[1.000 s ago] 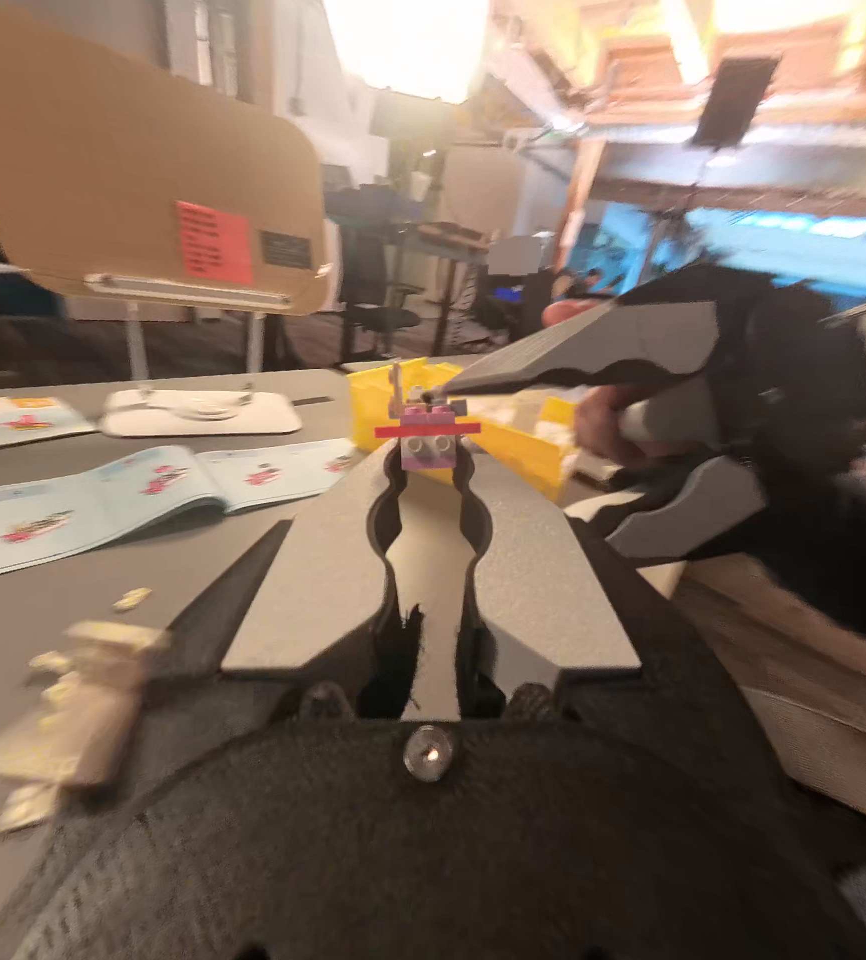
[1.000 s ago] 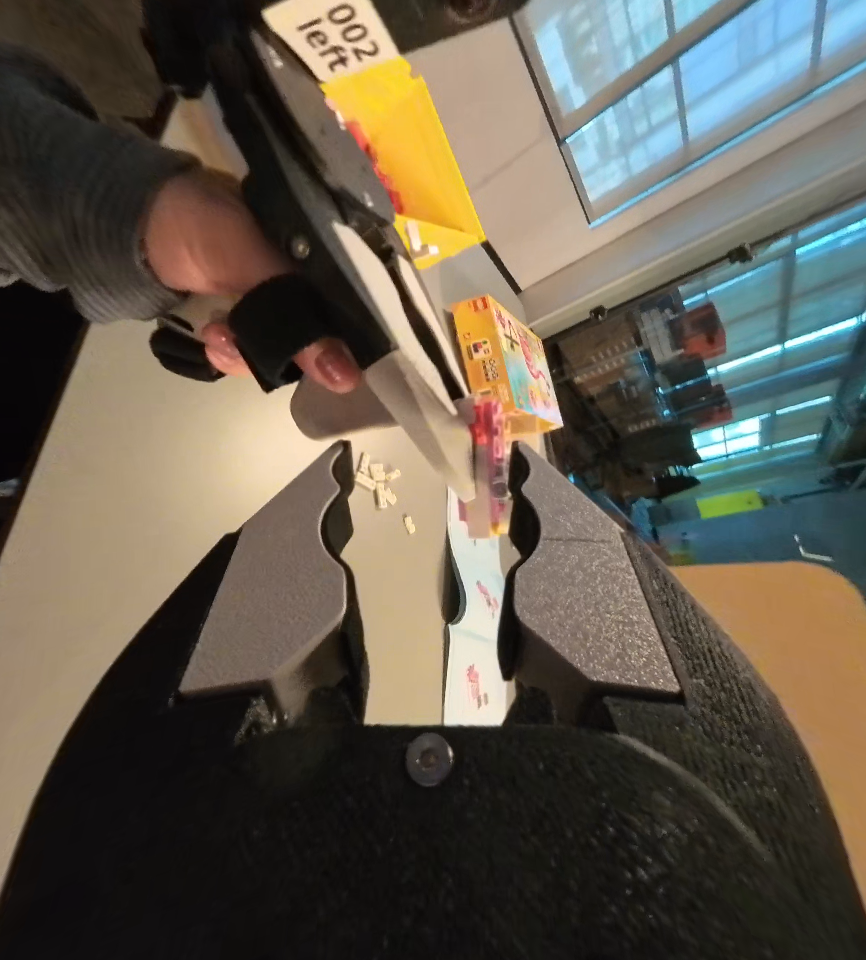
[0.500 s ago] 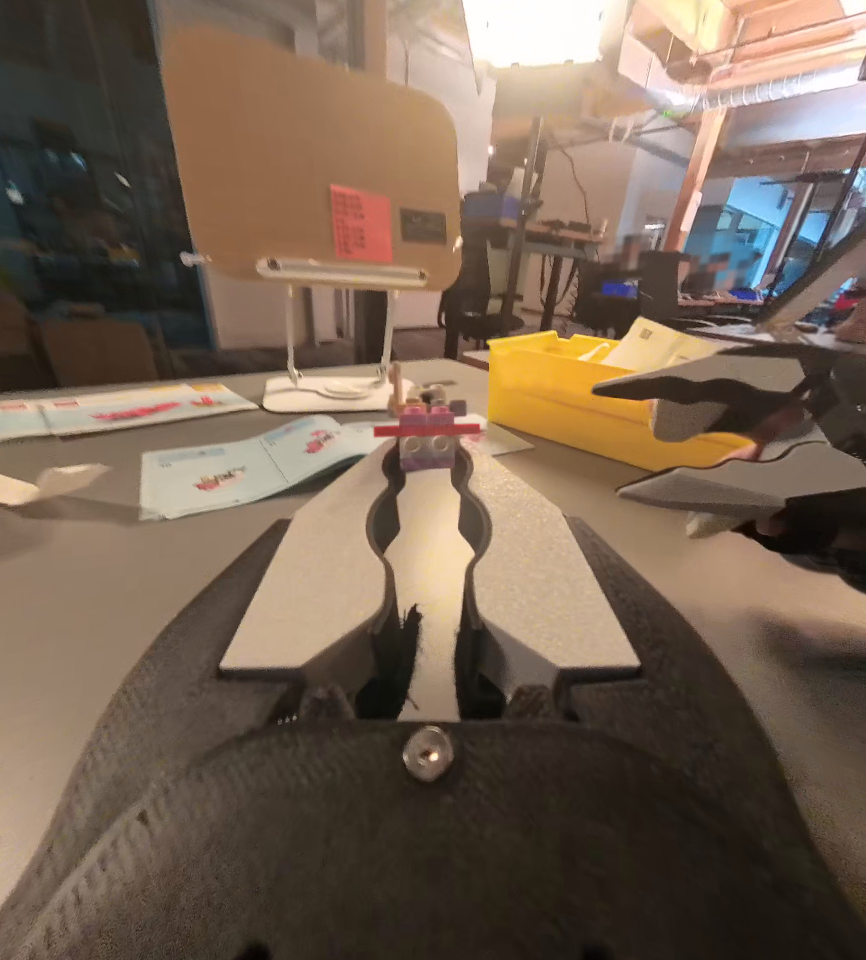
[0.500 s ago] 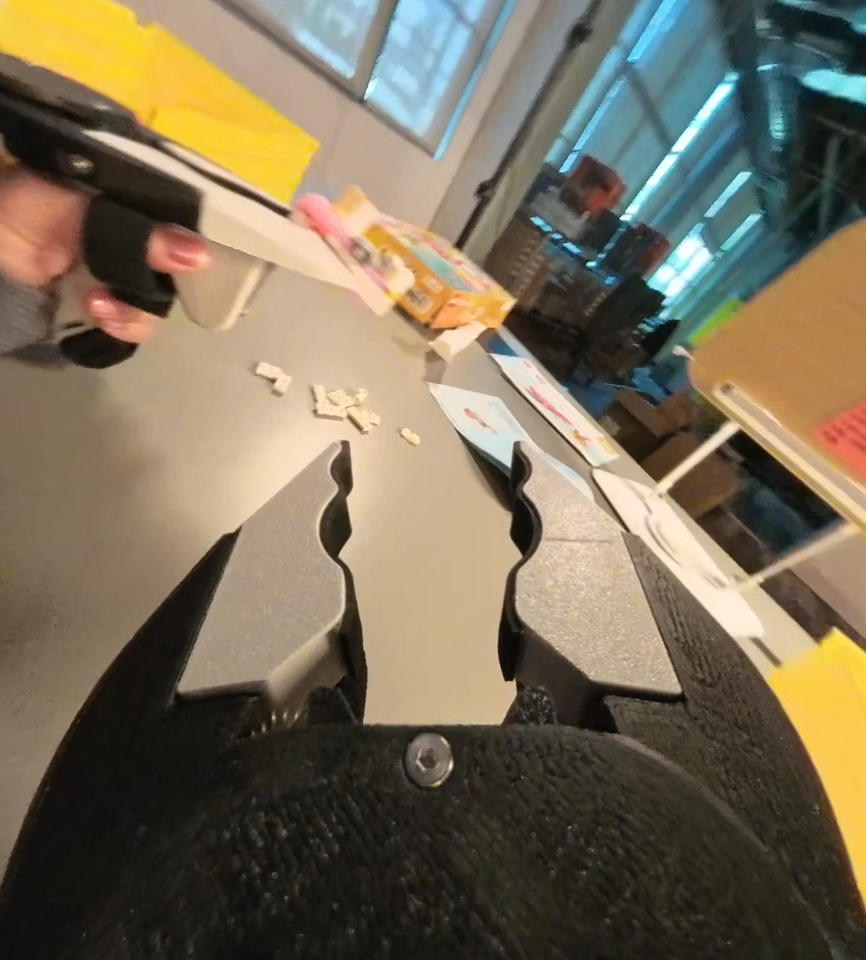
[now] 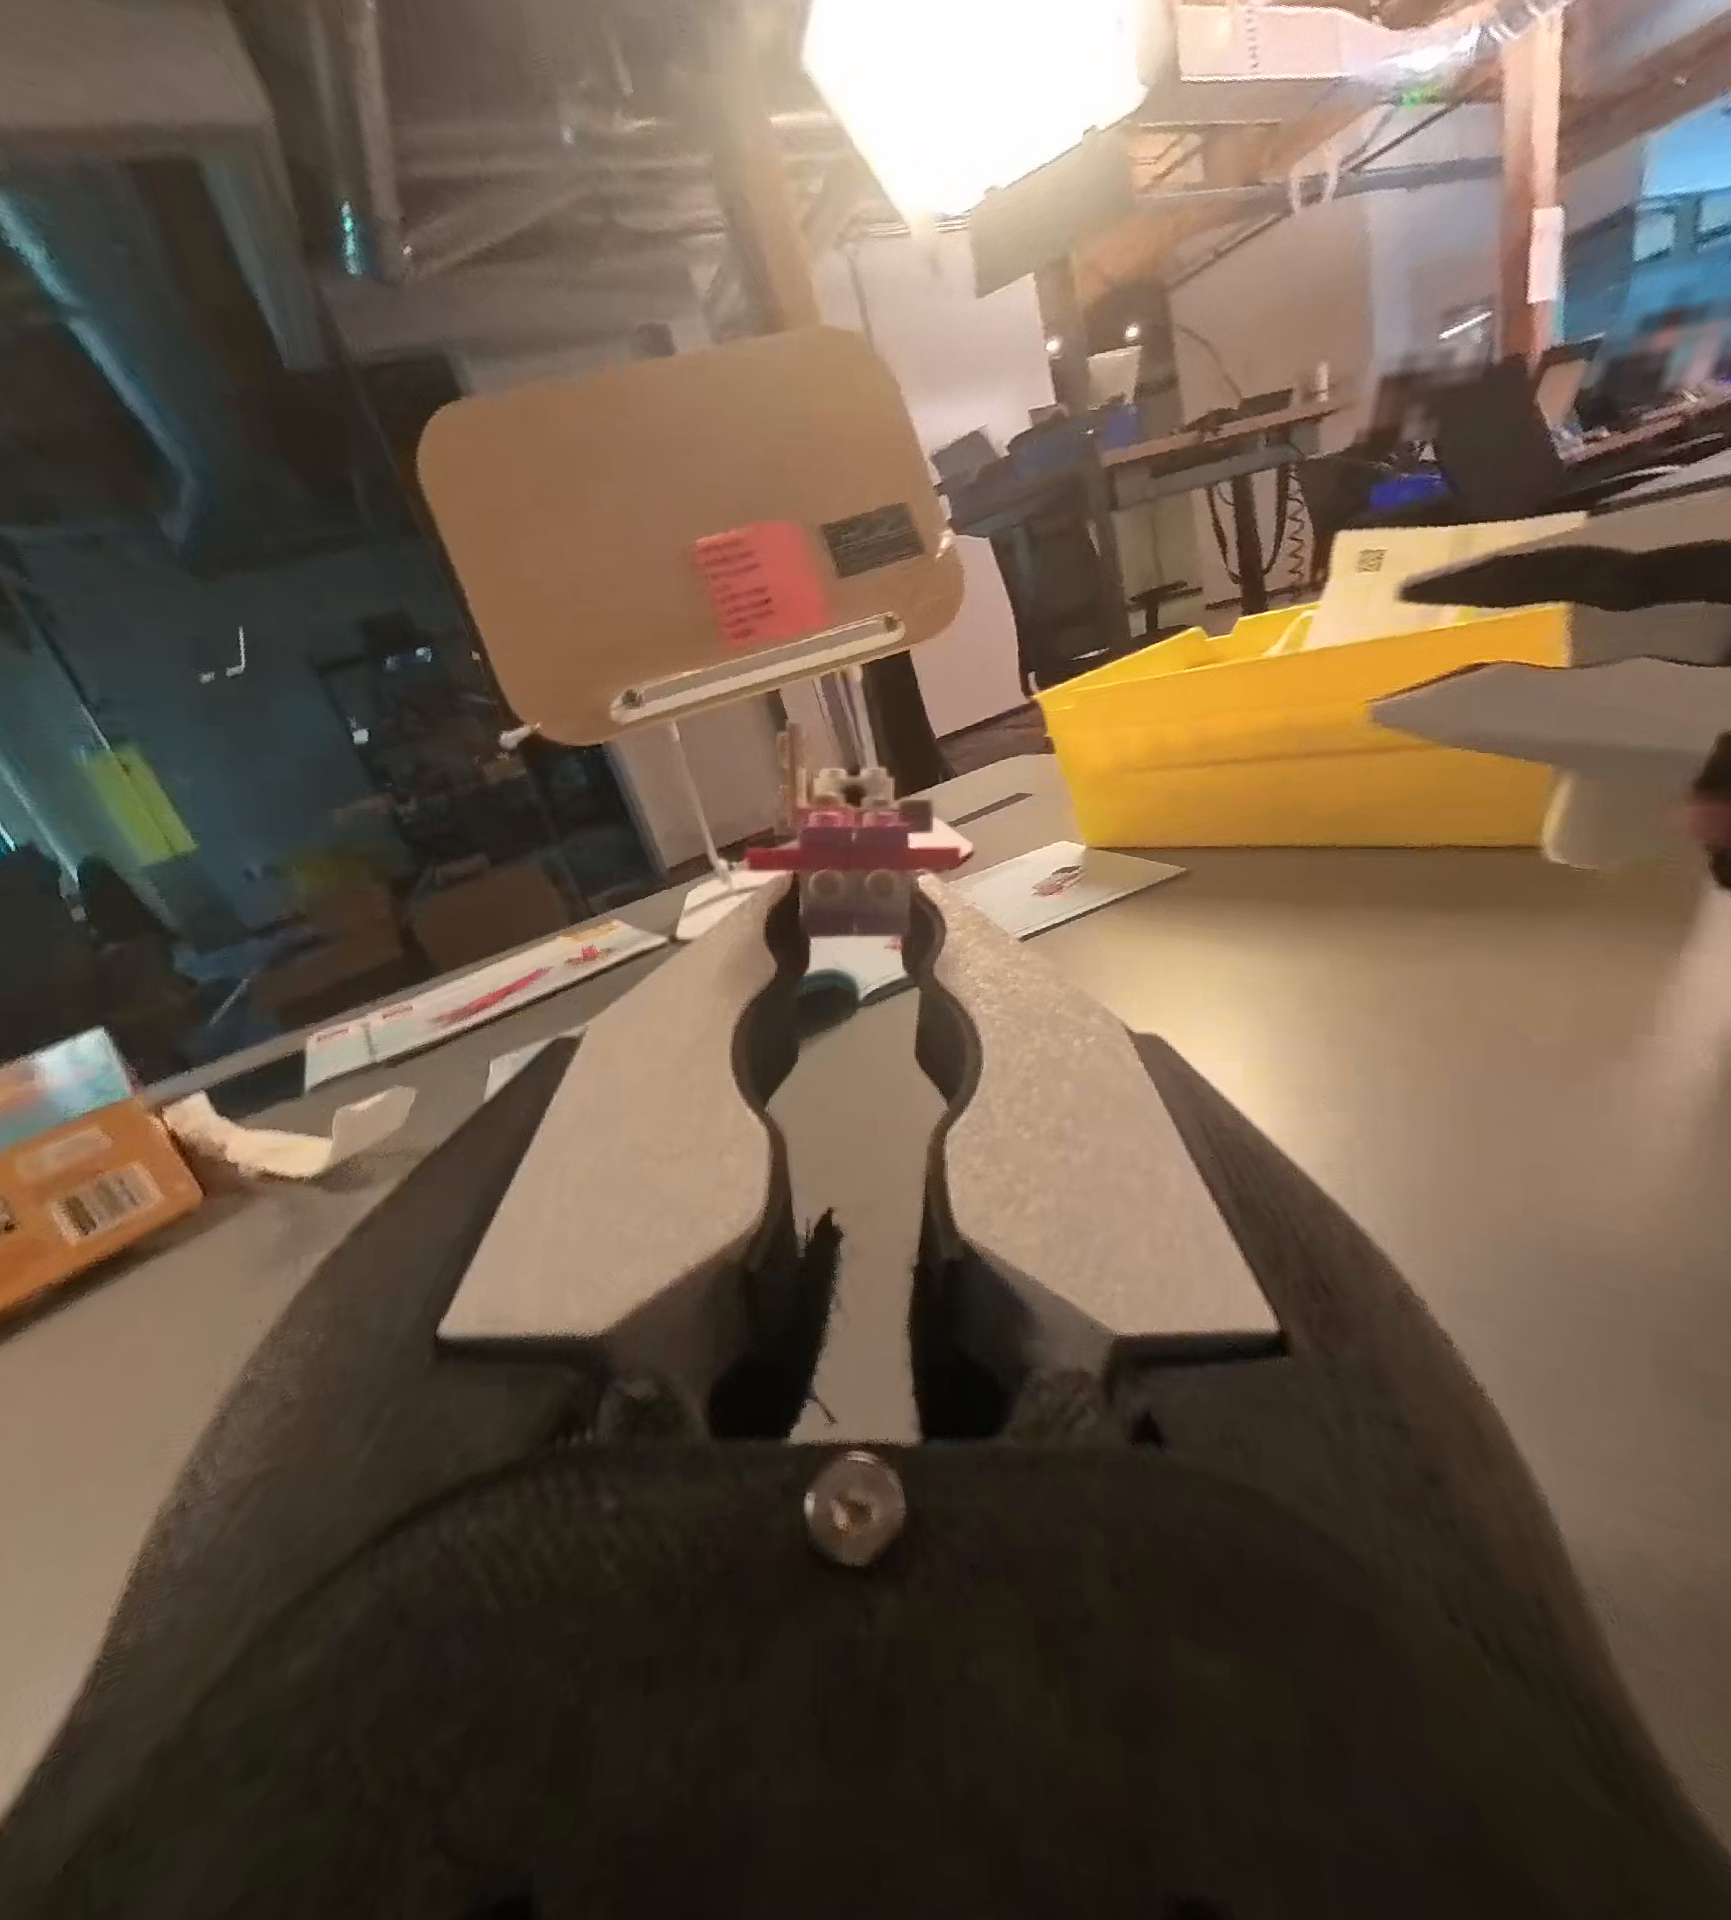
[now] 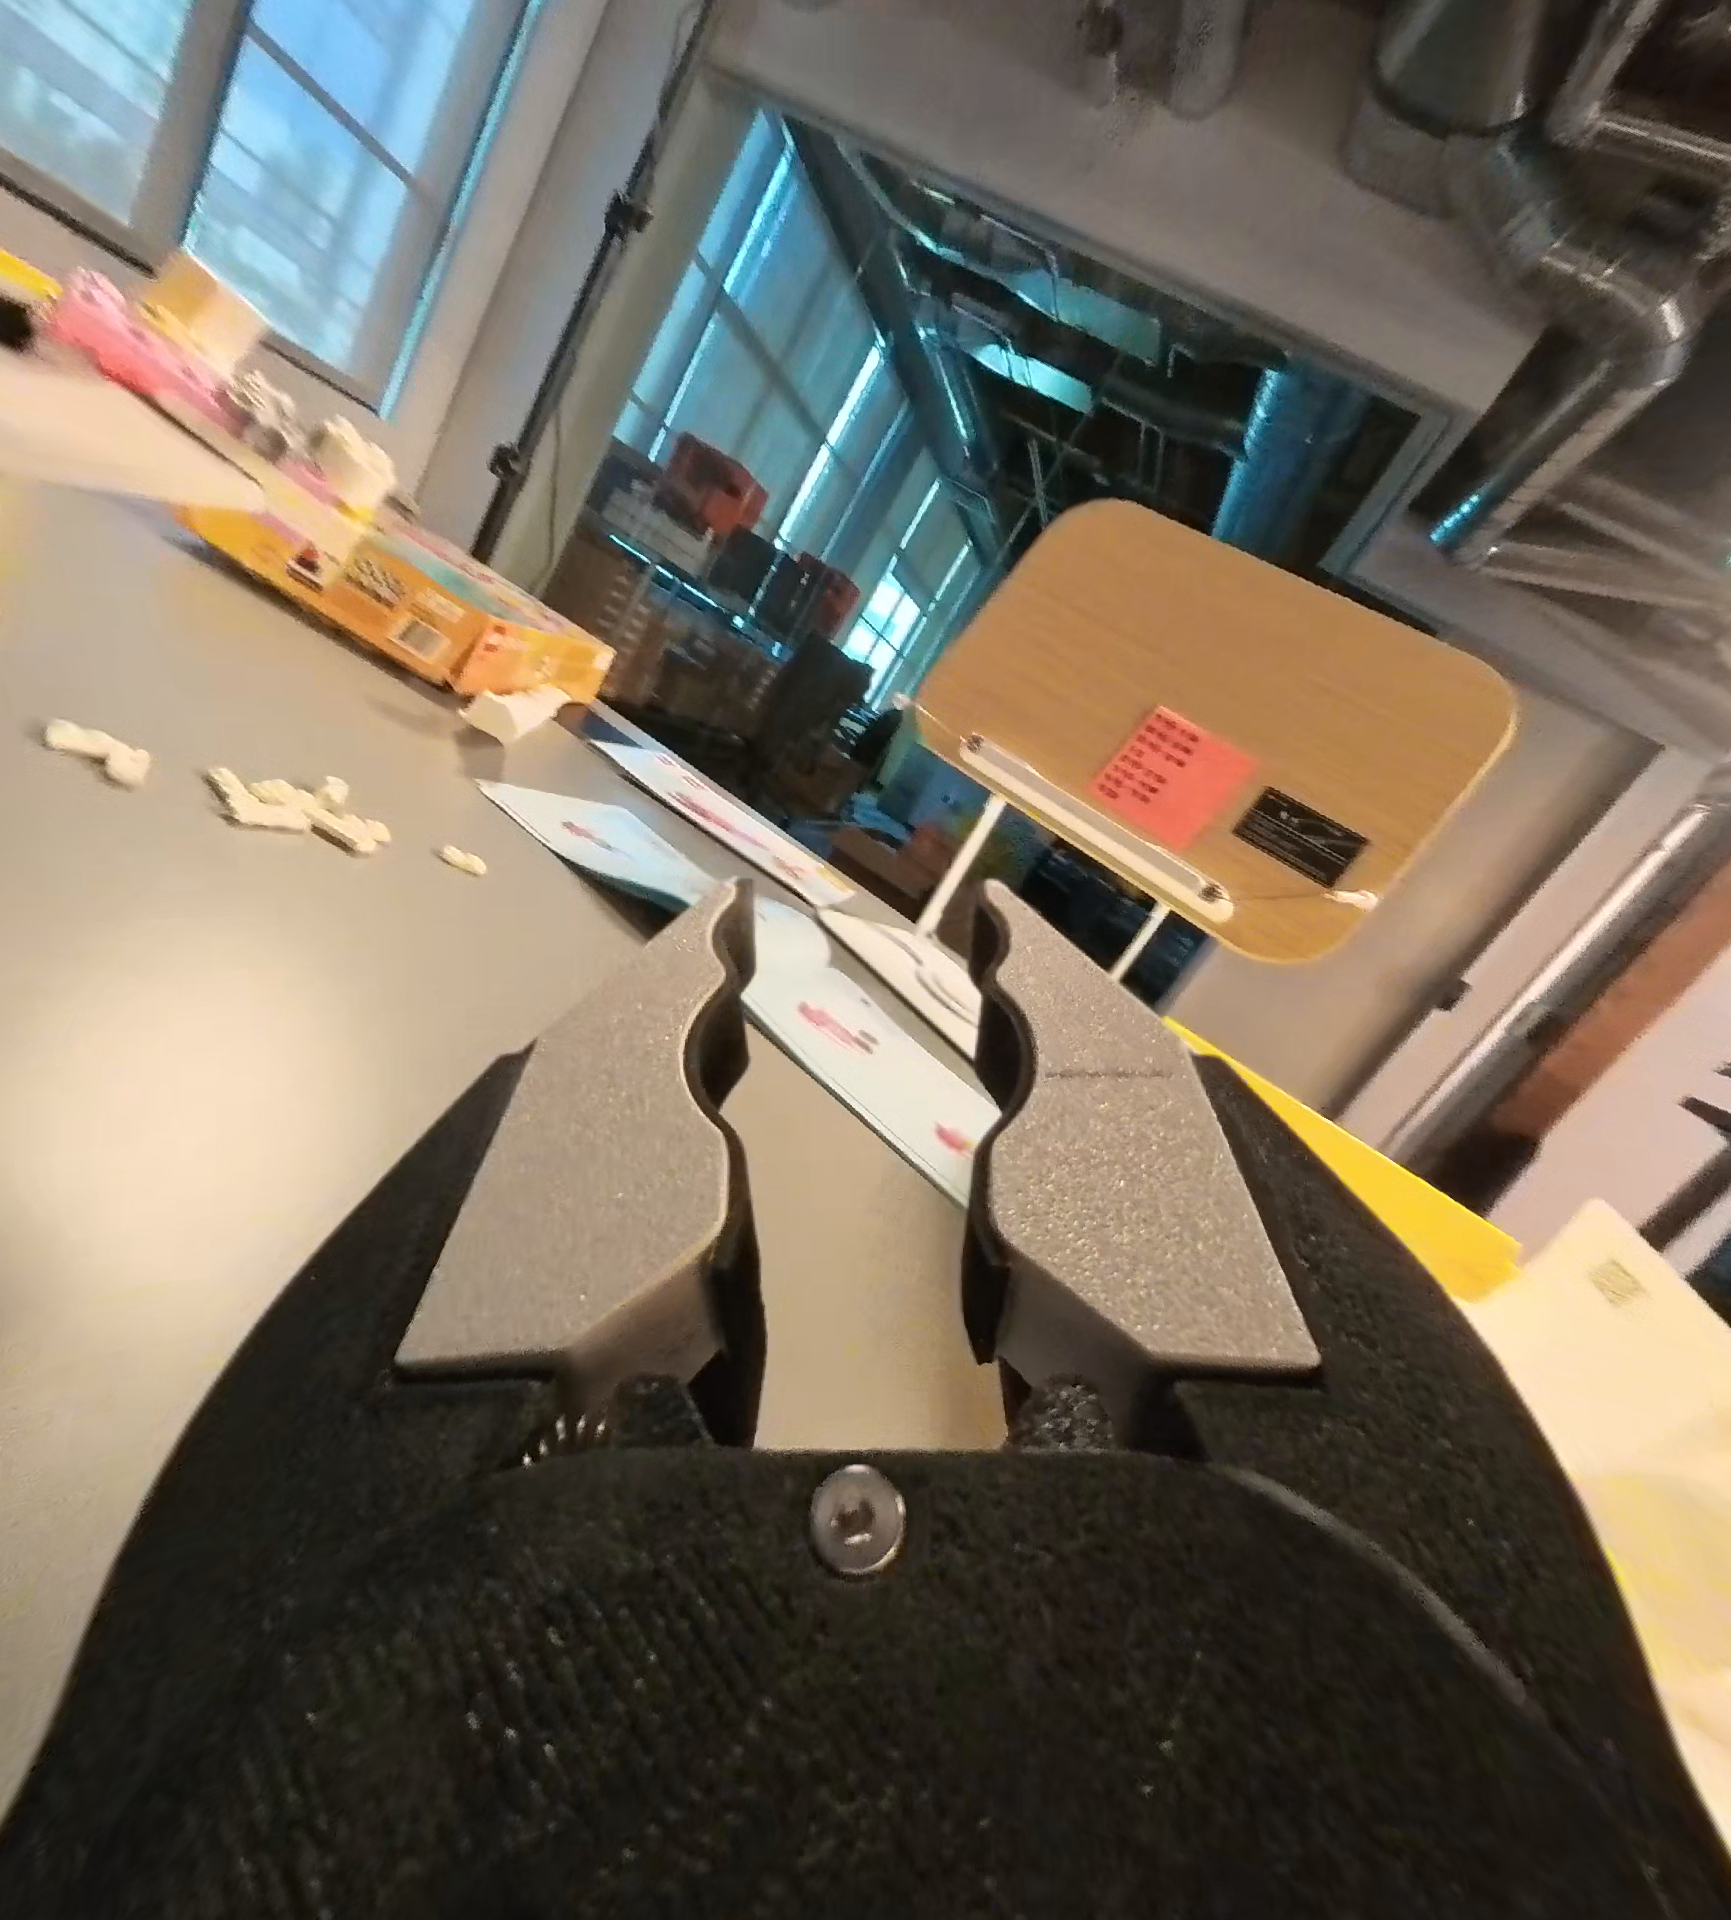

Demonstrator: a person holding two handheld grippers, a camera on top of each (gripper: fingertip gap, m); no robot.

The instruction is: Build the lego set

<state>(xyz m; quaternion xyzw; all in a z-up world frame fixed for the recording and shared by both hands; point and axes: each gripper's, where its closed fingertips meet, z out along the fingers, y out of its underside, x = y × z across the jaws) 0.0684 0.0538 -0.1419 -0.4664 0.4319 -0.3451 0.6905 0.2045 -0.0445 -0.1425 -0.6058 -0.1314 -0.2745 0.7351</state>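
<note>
My left gripper (image 5: 853, 899) is shut on a small brick model (image 5: 853, 852) of purple, red, pink and grey pieces, held above the grey table (image 5: 1308, 997). The same model shows blurred at the upper left of the right wrist view (image 6: 248, 416), at the tip of the left gripper's finger. My right gripper (image 6: 859, 914) is open with nothing between its fingers; it points over the table toward the instruction booklet (image 6: 840, 1023). It also shows at the right of the left wrist view (image 5: 1526, 655), over the yellow bin (image 5: 1287, 748).
A wooden board on a white stand (image 5: 684, 561) stands at the table's far edge, also in the right wrist view (image 6: 1225, 727). An orange box (image 6: 425, 613) and scattered white bricks (image 6: 289, 805) lie left. Leaflets (image 5: 487, 1003) lie near the box (image 5: 30, 1174).
My right gripper drew away from the model in the left gripper, swung toward the bin side and narrowed its fingers on nothing. My left gripper kept its hold and turned left.
</note>
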